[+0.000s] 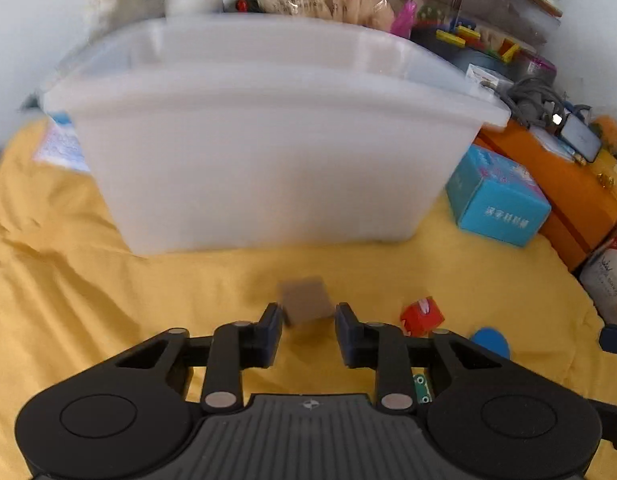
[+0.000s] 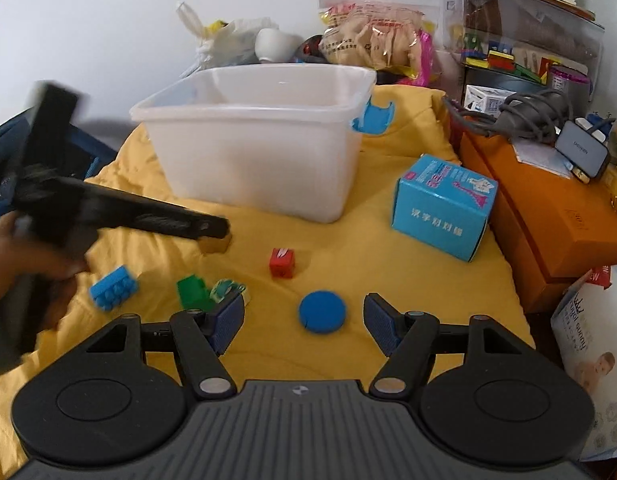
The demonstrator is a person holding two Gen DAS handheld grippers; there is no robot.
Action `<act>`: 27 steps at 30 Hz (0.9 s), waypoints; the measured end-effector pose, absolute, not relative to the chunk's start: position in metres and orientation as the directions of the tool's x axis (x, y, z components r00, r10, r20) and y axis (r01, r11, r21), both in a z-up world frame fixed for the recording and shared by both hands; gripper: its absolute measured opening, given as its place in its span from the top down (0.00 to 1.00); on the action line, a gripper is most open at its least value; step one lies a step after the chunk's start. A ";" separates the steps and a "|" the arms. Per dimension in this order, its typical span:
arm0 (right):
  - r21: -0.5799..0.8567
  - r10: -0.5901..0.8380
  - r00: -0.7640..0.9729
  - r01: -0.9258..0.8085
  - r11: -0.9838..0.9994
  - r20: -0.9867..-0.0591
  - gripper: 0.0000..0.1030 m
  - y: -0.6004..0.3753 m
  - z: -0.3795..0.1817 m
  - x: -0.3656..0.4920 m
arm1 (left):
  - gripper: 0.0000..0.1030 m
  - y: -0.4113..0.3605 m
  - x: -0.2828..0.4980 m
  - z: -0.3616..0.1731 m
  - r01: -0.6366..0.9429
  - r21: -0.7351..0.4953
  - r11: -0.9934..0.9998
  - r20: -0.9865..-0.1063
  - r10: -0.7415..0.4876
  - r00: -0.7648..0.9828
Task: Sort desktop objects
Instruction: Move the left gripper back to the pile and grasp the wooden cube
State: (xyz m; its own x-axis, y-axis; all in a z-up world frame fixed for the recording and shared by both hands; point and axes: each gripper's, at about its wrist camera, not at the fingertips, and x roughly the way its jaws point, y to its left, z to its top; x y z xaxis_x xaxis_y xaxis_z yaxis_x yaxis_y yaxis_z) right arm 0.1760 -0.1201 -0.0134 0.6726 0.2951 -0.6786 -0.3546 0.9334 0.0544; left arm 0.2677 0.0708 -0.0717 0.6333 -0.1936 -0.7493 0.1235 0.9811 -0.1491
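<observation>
Yellow cloth (image 2: pixel 408 280) lies bare mid-frame before the white bin (image 2: pixel 260 140); my left gripper (image 1: pixel 308 316) pinches a brown block (image 1: pixel 306 300), my right gripper (image 2: pixel 304 316) gapes empty around the blue disc (image 2: pixel 322 311).

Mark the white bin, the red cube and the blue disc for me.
white bin (image 2: pixel 264 168), right wrist view, on its front wall.
red cube (image 2: pixel 282 263), right wrist view, on its front face.
blue disc (image 2: pixel 322 311), right wrist view, on the middle of its flat top.
</observation>
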 end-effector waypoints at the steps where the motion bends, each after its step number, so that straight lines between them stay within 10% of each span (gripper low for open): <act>1: 0.049 0.295 0.674 -0.359 0.932 -0.677 0.32 -0.120 -0.013 0.174 | 0.69 0.069 0.267 -0.070 0.123 -0.141 0.982 -0.748 -0.187 0.637; 4: 0.030 0.281 0.693 -0.351 0.936 -0.664 0.32 -0.124 -0.010 0.170 | 0.99 0.068 0.261 -0.057 0.163 -0.174 0.971 -0.722 -0.238 0.649; 10: 0.060 0.269 0.692 -0.310 0.949 -0.670 0.32 -0.134 -0.015 0.177 | 0.97 0.069 0.236 -0.013 0.255 -0.158 0.954 -0.648 -0.295 0.702; 13: 0.070 0.277 0.683 -0.314 0.947 -0.676 0.32 -0.131 -0.017 0.181 | 0.93 0.068 0.236 -0.015 0.256 -0.129 0.958 -0.662 -0.275 0.697; 18: 0.055 0.296 0.674 -0.355 0.933 -0.676 0.30 -0.121 -0.018 0.180 | 0.57 0.066 0.237 -0.025 0.226 -0.118 0.967 -0.681 -0.244 0.691; 27: 0.054 0.293 0.659 -0.357 0.933 -0.693 0.28 -0.121 -0.024 0.176 | 0.47 0.058 0.261 -0.058 0.146 -0.051 0.988 -0.743 -0.135 0.656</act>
State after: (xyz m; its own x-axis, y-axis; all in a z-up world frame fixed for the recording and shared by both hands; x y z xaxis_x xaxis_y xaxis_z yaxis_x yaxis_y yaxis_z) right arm 0.1763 -0.1208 -0.0236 0.6593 0.2926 -0.6926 -0.3568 0.9326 0.0544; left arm 0.2610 0.0583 -0.0577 0.6558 -0.1352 -0.7427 0.1465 0.9879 -0.0505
